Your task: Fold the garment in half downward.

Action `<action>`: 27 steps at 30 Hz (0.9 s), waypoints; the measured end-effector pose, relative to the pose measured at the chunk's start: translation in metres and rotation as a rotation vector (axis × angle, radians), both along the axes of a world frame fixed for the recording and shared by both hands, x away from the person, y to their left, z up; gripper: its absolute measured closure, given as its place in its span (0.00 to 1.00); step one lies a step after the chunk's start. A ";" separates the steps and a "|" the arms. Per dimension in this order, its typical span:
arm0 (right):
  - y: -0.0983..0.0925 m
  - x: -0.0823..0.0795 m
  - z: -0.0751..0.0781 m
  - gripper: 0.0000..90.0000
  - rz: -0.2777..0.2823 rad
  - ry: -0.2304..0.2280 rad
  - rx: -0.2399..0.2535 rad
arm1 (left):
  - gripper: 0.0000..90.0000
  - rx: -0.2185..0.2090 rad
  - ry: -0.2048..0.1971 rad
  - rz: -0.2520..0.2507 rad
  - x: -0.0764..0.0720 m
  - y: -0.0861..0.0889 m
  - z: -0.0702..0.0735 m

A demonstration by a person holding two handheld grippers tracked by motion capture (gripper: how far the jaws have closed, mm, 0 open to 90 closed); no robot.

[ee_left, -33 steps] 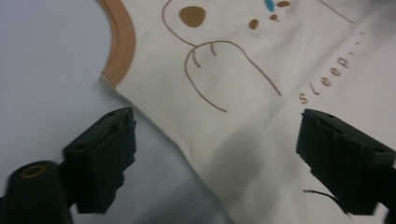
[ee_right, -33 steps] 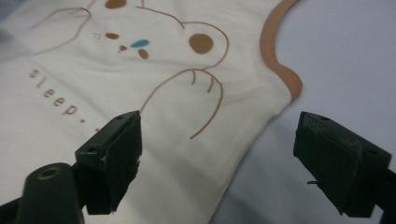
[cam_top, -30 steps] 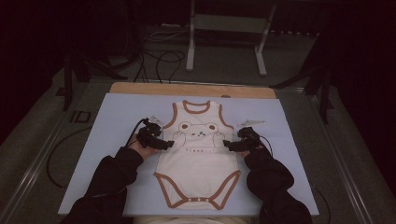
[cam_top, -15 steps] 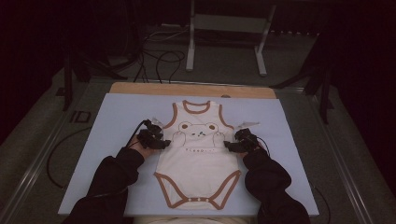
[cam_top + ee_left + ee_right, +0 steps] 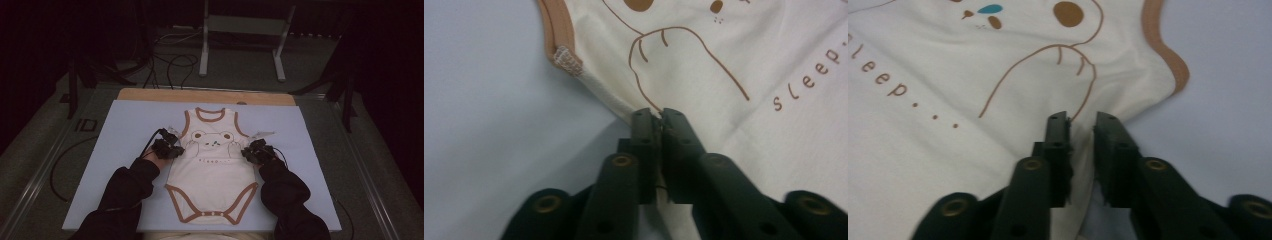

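High view first: your baby bodysuit lies flat and face up in the middle of the pale blue mat, neck opening toward the far edge, snap crotch toward you. Your left gripper sits at the garment's left side seam, just below the armhole, and your right gripper sits at the matching spot on the right side seam. Both of your black sleeves come in from the near edge, one on each side of the bodysuit.

Left gripper view: your jaws have just been closing and now stand pressed together, with a small fold of the cream fabric's edge pinched between the fingertips. The pinch falls just below the printed bear paw, a little nearer than the brown-trimmed armhole; the mat lies bare to the left of the jaws.

Right gripper view: your jaws have also just been closing. A narrow gap remains between the fingertips, and the bodysuit's side edge runs up into that gap as a raised ridge of cloth. The fabric bunches and puckers there, right below the other bear paw, so the pads appear to be clenching it. The brown armhole trim curves away to the far right of the jaws, over blue mat.
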State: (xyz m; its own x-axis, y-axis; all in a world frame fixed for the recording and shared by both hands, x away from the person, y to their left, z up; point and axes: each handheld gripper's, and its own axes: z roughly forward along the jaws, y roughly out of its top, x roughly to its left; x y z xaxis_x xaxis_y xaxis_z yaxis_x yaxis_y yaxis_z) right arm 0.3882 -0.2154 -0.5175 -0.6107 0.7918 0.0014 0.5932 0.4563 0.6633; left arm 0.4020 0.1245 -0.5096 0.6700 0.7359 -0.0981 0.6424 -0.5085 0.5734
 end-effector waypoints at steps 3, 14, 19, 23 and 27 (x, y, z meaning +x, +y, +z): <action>0.002 0.000 0.000 0.97 0.015 0.005 -0.005 | 0.98 -0.006 0.003 -0.003 0.001 0.000 0.000; 0.003 -0.002 0.007 0.99 0.021 -0.005 -0.008 | 0.99 -0.026 -0.013 -0.021 0.001 0.007 0.006; 0.003 -0.003 0.014 0.99 0.030 -0.015 -0.010 | 0.99 -0.035 -0.033 -0.030 0.000 0.008 0.011; 0.003 -0.004 0.019 0.99 0.039 -0.027 -0.008 | 0.99 -0.035 -0.040 -0.042 -0.001 0.009 0.014; 0.002 -0.006 0.028 0.99 0.052 -0.042 -0.006 | 0.99 -0.053 -0.039 -0.034 -0.003 0.013 0.019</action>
